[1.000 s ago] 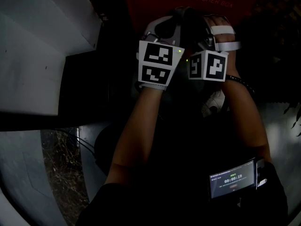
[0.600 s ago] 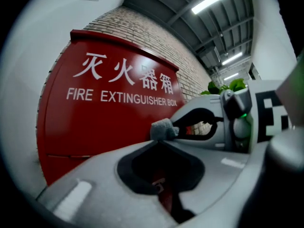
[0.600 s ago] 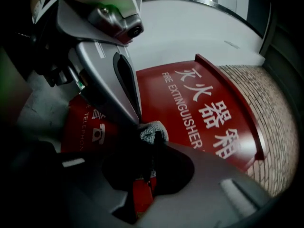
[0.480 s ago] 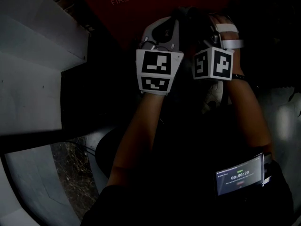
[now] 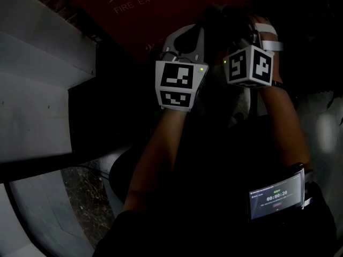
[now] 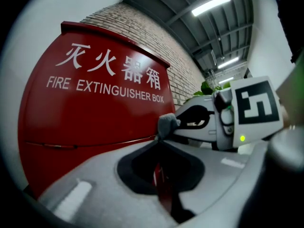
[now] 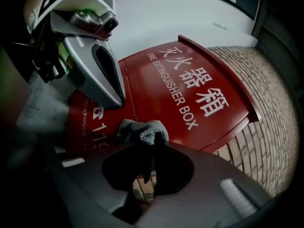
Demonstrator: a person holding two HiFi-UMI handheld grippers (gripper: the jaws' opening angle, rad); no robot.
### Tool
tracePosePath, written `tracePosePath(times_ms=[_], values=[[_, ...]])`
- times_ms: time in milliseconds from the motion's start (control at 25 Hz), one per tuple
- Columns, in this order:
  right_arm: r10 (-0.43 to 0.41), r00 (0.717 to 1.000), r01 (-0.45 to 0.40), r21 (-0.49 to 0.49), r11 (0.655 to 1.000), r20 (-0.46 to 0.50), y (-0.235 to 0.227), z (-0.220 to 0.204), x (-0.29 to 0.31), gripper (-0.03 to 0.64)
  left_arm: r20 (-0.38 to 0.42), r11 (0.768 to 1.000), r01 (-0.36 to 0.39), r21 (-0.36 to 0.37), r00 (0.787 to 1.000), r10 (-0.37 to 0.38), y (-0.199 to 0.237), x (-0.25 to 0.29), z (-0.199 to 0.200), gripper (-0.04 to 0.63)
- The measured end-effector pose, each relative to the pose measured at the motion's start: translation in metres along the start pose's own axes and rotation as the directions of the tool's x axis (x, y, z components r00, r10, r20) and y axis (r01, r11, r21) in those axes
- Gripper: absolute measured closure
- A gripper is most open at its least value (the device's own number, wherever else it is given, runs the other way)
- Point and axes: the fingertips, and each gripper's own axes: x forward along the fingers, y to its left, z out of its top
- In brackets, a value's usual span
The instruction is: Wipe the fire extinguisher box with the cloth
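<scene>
At nine o'clock in the head view, a pale stepped ledge [image 5: 37,90] stands out of the dark. The fire extinguisher box [image 5: 161,9] is at twelve o'clock, red, with its white lettering just readable. In the left gripper view it fills everything from nine o'clock round to the centre, with a brick wall [image 6: 156,37] behind its top edge.

My left gripper [image 6: 159,137] is up in front of the box. Its jaws are together with nothing clamped, and only a red sliver of the box shows through the slit below the tips.

Close beside it, at one o'clock in the head view, is my right gripper [image 7: 151,139]. Its jaws are clamped on the cloth [image 7: 142,129], a grey wad bunched at the tips with a dark strand hanging between them. The cloth sits over the lower part of the box's red front, near the white printed digits. Whether it presses on the metal I cannot tell.

At four o'clock in the head view, a small lit screen [image 5: 274,198] is strapped to my right forearm.
</scene>
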Motion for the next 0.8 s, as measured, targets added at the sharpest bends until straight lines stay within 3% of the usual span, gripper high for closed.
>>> tracePosePath(times_ms=[800], values=[[-0.008, 0.996, 0.015, 0.081, 0.997, -0.086, -0.023, -0.031, -0.004, 0.584, -0.013, 0.998, -0.041, -0.054, 0.999, 0.04, 0.021, -0.019, -0.005, 0.592]])
